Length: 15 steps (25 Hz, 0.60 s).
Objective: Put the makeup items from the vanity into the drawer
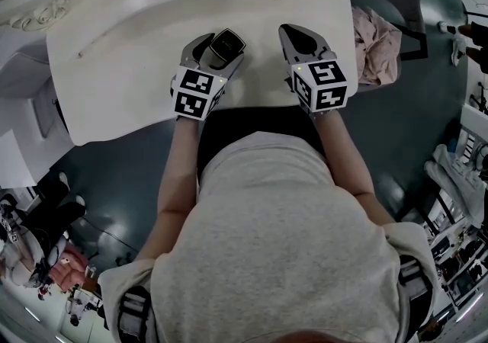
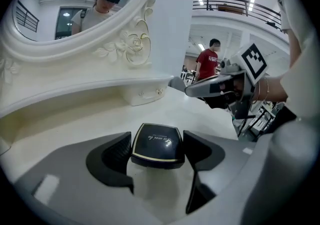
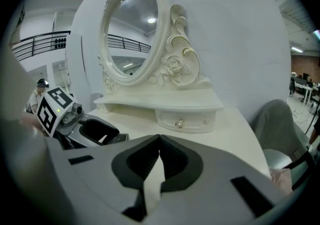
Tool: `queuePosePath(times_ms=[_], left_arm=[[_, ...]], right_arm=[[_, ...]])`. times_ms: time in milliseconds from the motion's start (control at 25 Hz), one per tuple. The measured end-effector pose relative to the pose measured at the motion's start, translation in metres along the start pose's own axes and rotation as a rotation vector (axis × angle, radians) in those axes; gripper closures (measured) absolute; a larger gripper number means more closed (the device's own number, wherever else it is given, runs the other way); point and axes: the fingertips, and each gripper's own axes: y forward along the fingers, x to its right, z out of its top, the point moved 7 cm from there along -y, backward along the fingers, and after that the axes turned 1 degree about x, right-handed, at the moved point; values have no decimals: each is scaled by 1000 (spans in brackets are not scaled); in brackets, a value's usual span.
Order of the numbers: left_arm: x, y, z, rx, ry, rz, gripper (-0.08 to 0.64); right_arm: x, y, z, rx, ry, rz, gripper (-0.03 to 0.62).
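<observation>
Compact (image 2: 155, 139) pinched in left gripper (image 2: 157, 146) near vanity (image 1: 152, 67) front edge; shallow tip hold risks a slip. Right gripper (image 3: 159, 141) closed, empty.

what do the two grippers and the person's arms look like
Both the left gripper and right gripper have grey moulded shells, black ribbed fingers and a white cube with black square markers. The person wears a light grey short-sleeved t-shirt.
</observation>
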Motion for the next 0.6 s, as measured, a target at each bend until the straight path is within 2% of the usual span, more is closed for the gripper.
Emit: queuePosePath(times_ms=[240,600], left_arm=[[-15,-5,22,98,-87,19,229],[-28,-7,52,202,-89,43,229]], right_arm=[[5,9,11,10,-16,-24,584],[21,29,24,41,-8,-77,583]])
